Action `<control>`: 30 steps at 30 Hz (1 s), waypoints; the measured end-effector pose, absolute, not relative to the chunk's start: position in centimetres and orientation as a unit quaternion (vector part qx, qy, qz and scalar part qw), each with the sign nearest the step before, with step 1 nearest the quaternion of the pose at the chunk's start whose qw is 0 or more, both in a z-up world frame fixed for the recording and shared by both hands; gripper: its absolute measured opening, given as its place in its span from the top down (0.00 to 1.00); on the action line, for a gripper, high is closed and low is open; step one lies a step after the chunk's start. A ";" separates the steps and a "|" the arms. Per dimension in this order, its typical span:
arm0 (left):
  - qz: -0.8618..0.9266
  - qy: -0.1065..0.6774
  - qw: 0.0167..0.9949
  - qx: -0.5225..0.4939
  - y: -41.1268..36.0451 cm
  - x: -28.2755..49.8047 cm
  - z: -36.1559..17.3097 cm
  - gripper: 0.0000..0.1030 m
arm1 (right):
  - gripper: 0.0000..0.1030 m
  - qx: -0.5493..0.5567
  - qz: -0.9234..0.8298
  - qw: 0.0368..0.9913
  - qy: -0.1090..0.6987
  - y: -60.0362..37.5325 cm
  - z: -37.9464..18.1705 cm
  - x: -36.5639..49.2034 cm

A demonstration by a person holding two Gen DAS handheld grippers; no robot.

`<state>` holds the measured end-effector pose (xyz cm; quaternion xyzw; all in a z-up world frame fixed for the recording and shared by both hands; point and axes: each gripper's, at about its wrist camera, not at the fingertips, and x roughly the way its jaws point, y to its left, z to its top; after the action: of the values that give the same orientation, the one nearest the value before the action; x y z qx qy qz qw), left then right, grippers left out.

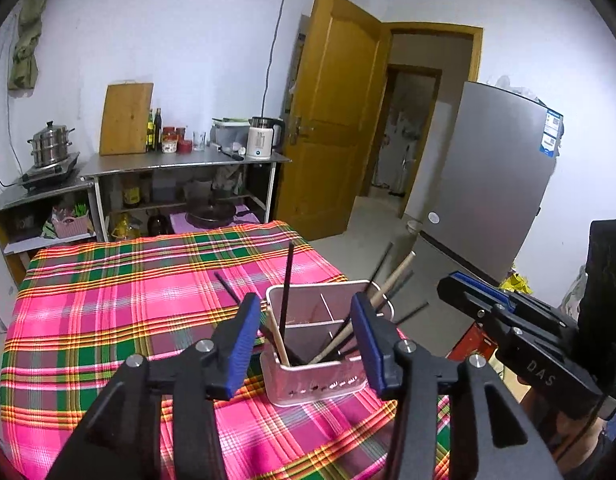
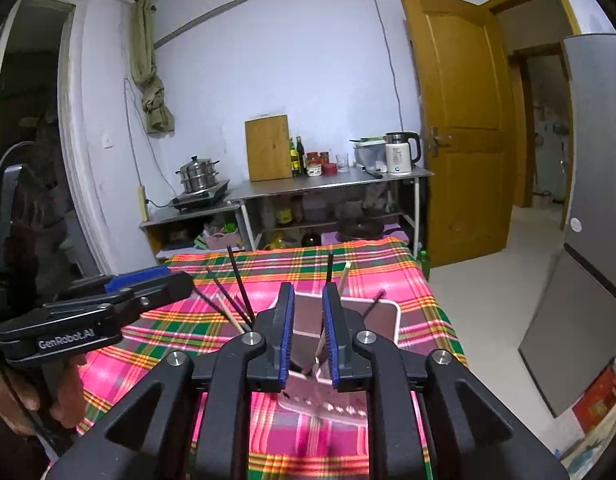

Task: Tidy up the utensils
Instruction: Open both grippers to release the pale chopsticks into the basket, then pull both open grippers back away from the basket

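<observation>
A pale pink utensil holder (image 1: 319, 380) with inner dividers stands on the plaid tablecloth (image 1: 108, 320). It holds several black chopsticks (image 1: 286, 284) and wooden chopsticks (image 1: 391, 280) leaning outward. My left gripper (image 1: 304, 320) is open, its blue pads on either side of the holder, nothing held. My right gripper (image 2: 308, 320) hovers just above the holder (image 2: 383, 316), jaws a narrow gap apart around a wooden chopstick (image 2: 343, 278) and a black chopstick (image 2: 329, 266) that stand in the holder. The right gripper also shows at the right edge of the left wrist view (image 1: 487, 300).
The table's right edge drops to the floor by a grey fridge (image 1: 491, 184). A steel counter (image 1: 188, 160) with a kettle, jars, cutting board and steamer pot stands behind the table. A wooden door (image 1: 331, 112) is open.
</observation>
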<state>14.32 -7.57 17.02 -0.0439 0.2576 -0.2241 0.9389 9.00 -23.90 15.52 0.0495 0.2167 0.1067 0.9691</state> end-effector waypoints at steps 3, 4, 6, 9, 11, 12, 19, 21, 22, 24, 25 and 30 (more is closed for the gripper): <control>-0.224 0.252 0.940 -0.046 -7.4 12.8 16.3 0.46 | 0.84 0.050 0.101 0.969 0.220 -23.8 14.6 7.7; -0.223 0.250 0.941 -0.045 -7.3 12.3 16.0 0.45 | 0.84 0.049 0.097 0.969 0.222 -23.8 14.3 7.4; -0.219 0.247 0.943 -0.045 -7.2 11.4 15.3 0.42 | 0.84 0.047 0.095 0.968 0.226 -23.6 13.6 6.9; -0.217 0.245 0.944 -0.051 -6.9 10.2 14.2 0.40 | 0.84 0.046 0.089 0.968 0.229 -23.4 12.8 6.0; -0.212 0.240 0.946 -0.053 -6.8 9.5 13.6 0.39 | 0.84 0.047 0.087 0.968 0.231 -23.3 12.2 5.3; -0.211 0.238 0.946 -0.054 -6.8 9.1 13.2 0.38 | 0.84 0.045 0.086 0.968 0.232 -23.1 11.8 4.9; -0.198 0.234 0.950 -0.064 -6.5 7.4 10.9 0.38 | 0.84 0.033 0.077 0.967 0.242 -22.3 9.8 3.6; -0.196 0.237 0.949 -0.067 -6.4 7.0 10.1 0.38 | 0.84 0.032 0.075 0.966 0.244 -22.4 9.2 3.1; -0.193 0.239 0.949 -0.067 -6.4 6.9 9.7 0.38 | 0.84 0.032 0.074 0.966 0.245 -22.5 8.9 2.9; -0.190 0.242 0.949 -0.067 -6.5 6.5 9.0 0.38 | 0.84 0.037 0.071 0.966 0.247 -22.6 8.4 2.5; -0.191 0.242 0.949 -0.068 -6.6 6.4 8.7 0.38 | 0.84 0.037 0.070 0.966 0.247 -22.6 8.3 2.5; -0.192 0.244 0.949 -0.063 -7.1 5.7 7.7 0.37 | 0.84 0.041 0.068 0.964 0.253 -22.9 7.4 2.1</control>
<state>5.70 -7.13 7.66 -0.0626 0.2438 -0.1919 0.9486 2.06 -22.90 7.44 0.0407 0.2533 0.0681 0.9641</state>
